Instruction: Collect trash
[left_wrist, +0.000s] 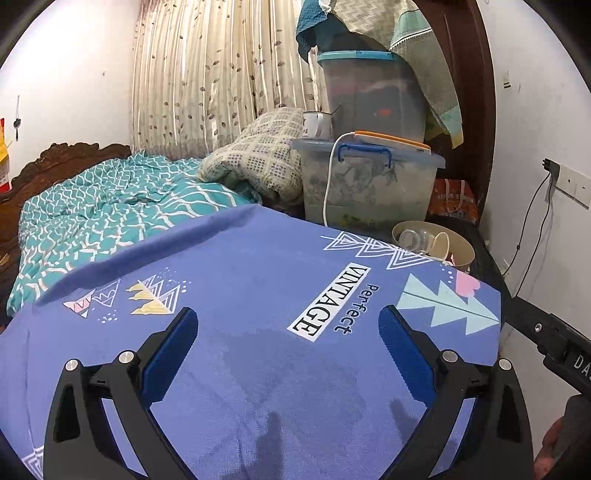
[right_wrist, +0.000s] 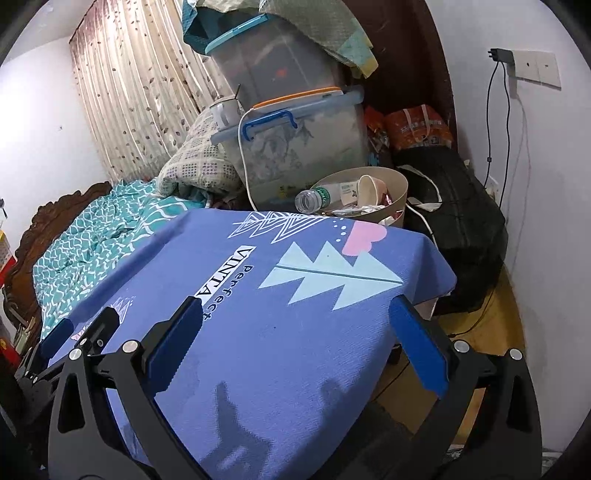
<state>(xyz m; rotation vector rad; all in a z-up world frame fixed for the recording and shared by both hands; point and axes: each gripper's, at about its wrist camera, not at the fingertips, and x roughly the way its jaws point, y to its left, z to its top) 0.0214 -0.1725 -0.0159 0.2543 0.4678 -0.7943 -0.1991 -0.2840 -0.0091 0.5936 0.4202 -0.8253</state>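
Both grippers hover over a tabletop (left_wrist: 258, 280) covered by a blue-violet cloth printed "Perfect VINTAGE". The left gripper (left_wrist: 288, 350) has its blue-padded fingers (left_wrist: 173, 350) spread wide with nothing between them; the right gripper (right_wrist: 295, 347) is likewise wide open and holds nothing. At the tabletop's far right corner stands a beige round bin (right_wrist: 397, 184), just beyond the cloth's edge, holding a clear plastic bottle (right_wrist: 312, 199), a paper cup (right_wrist: 367, 190) and crumpled wrappers. Behind the bin sit stacked translucent storage boxes (right_wrist: 295, 144), with a white cable (right_wrist: 245, 162) hanging down the lower one. A teal-patterned bed (left_wrist: 103, 206) lies along the tabletop's left edge.
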